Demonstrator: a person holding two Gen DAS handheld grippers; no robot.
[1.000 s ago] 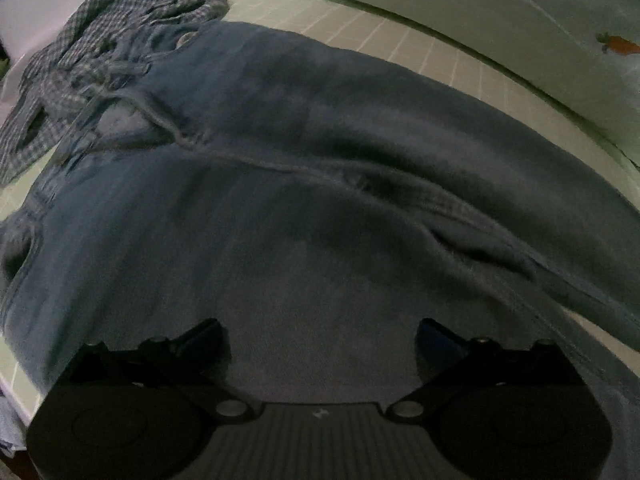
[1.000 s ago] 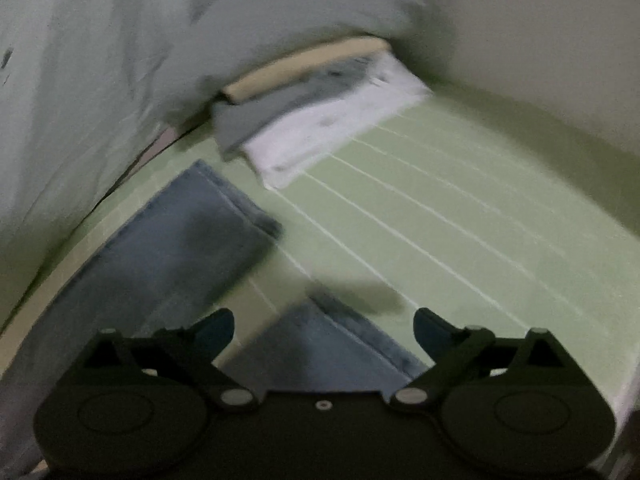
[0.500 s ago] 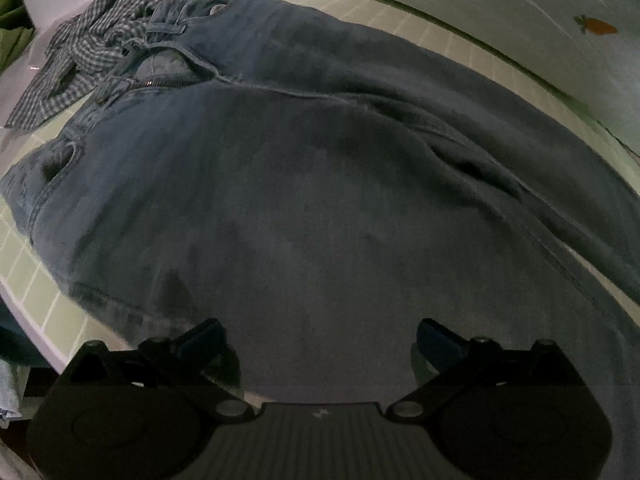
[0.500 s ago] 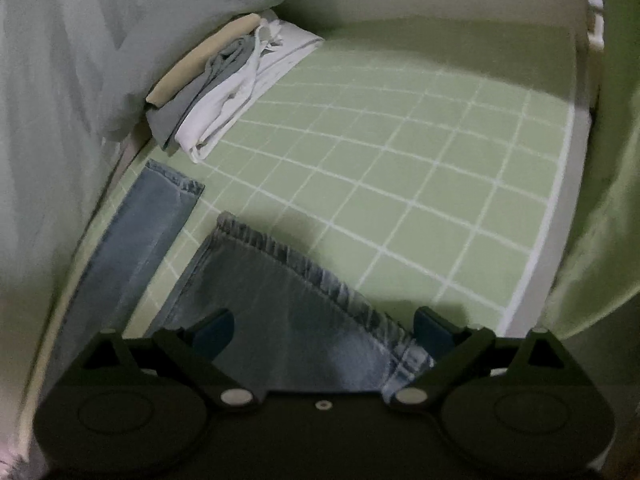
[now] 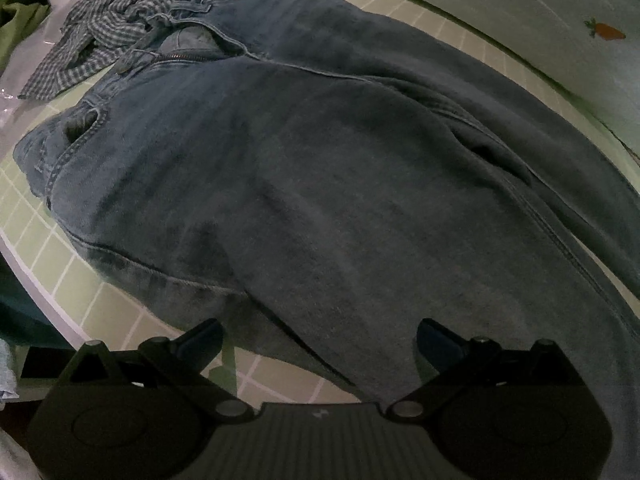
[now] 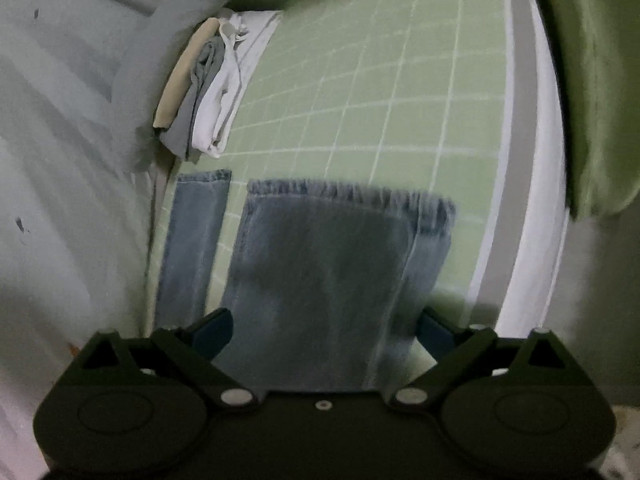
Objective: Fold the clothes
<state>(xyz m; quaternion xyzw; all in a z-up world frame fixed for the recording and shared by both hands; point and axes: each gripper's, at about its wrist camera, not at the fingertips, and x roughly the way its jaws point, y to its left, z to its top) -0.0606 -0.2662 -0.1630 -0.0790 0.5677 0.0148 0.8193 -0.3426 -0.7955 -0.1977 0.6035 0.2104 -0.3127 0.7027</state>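
Hovering over jeans (image 5: 320, 184) on the bed (image 6: 360, 100), left gripper (image 5: 320, 336) and right gripper (image 6: 324, 328) both spread wide, grasping nothing.

You are working in dim light over a bed (image 6: 400, 80) covered with a green sheet gridded in white lines. A pale quilt (image 5: 500, 12) printed with a small carrot runs along its far edge, and a green curtain (image 6: 592, 80) hangs by the near edge.
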